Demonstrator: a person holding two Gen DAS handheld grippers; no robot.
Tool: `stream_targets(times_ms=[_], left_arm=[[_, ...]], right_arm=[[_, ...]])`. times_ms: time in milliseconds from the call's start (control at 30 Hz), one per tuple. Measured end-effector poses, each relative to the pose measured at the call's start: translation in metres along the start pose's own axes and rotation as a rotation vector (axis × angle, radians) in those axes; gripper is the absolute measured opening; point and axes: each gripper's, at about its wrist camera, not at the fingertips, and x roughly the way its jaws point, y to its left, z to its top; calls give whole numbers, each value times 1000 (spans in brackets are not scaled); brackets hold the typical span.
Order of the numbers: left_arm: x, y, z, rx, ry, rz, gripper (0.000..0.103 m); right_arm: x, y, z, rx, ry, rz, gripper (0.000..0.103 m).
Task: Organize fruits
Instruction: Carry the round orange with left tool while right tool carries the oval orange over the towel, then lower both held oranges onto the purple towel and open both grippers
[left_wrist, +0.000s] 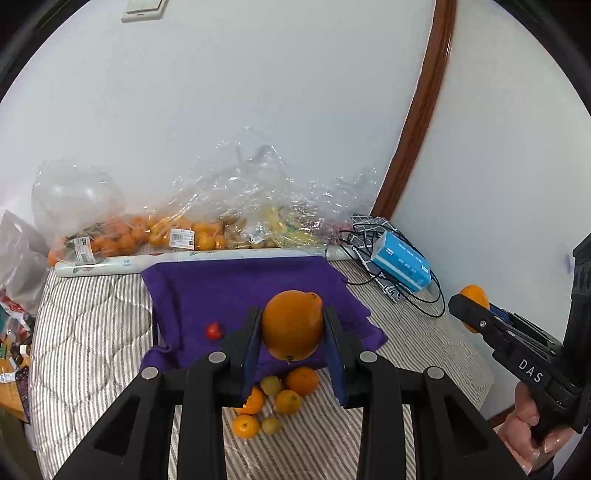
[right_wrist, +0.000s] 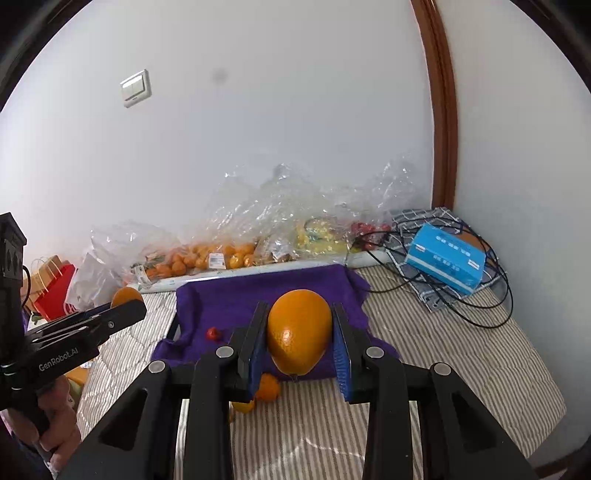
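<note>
The left gripper (left_wrist: 292, 325) is squeezed tight on a big orange (left_wrist: 292, 324), and the right gripper (right_wrist: 300, 332) is squeezed tight on another orange (right_wrist: 299, 331), both held up over the purple cloth (left_wrist: 236, 291) on the striped bed. Clear plastic bags (left_wrist: 155, 229) by the wall hold many small oranges and have white price stickers too small to read. The grippers read "DAS" and "GenRobot.AI", and more small oranges (left_wrist: 273, 400) lie loose by the cloth.

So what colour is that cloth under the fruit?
The cloth is deep purple, plain, clearest in the right wrist view.
</note>
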Motion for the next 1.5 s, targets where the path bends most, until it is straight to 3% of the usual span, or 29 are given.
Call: stream_targets(times_ms=[433, 733, 1233, 1500], left_arm=[[-2, 8, -2, -64, -32, 107, 31], [41, 33, 9, -115, 4, 160, 31], [111, 68, 8, -167, 63, 214, 31], [140, 94, 5, -205, 104, 246, 31]], right_arm=[[15, -15, 3, -45, 25, 75, 32], [58, -29, 3, -71, 57, 70, 32], [133, -61, -27, -54, 131, 57, 32], [166, -52, -37, -77, 158, 74, 32]])
